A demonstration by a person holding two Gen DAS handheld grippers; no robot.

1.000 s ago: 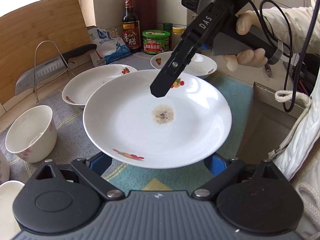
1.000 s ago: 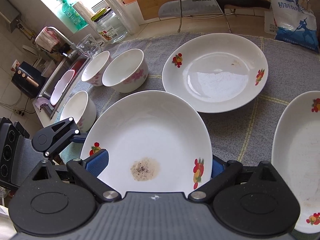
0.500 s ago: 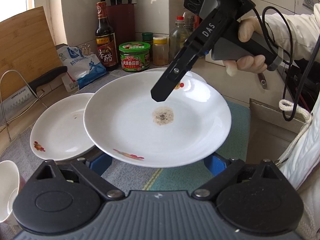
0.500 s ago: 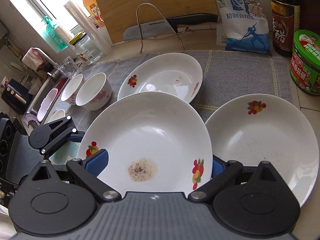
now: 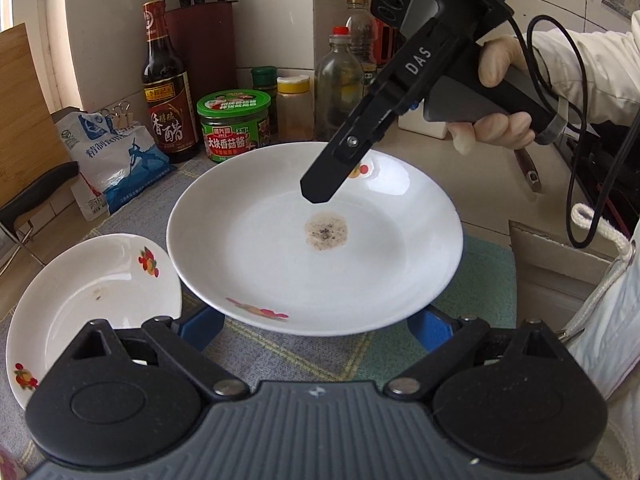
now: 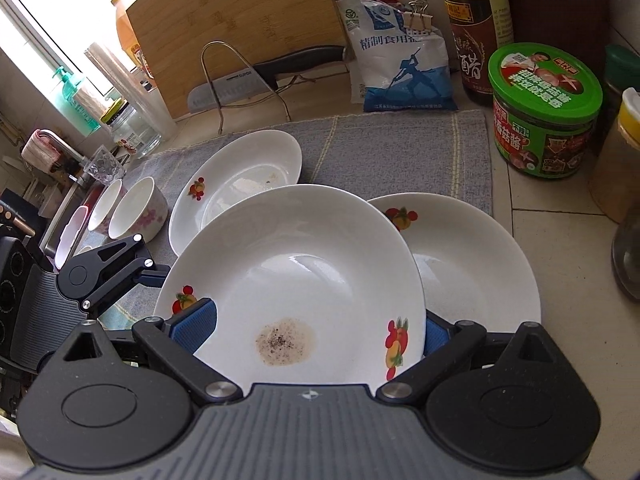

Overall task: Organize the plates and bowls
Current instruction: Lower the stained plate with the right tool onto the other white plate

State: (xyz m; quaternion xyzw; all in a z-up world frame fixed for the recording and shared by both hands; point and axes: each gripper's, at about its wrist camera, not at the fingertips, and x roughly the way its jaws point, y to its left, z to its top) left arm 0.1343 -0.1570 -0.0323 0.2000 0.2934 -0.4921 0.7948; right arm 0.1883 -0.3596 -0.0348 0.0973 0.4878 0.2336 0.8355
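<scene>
Grey woven cloth (image 6: 392,148) covers our kitchen counter below the green-lidded sauce jar (image 6: 546,110). We hold a white round plate with fruit prints and a brown speckled stain (image 6: 296,280) in the air, just left of the jar. Our right gripper (image 6: 316,328) pinches its edge. Our left gripper (image 5: 316,324) sits under its opposite rim; we cannot tell its grip.
</scene>
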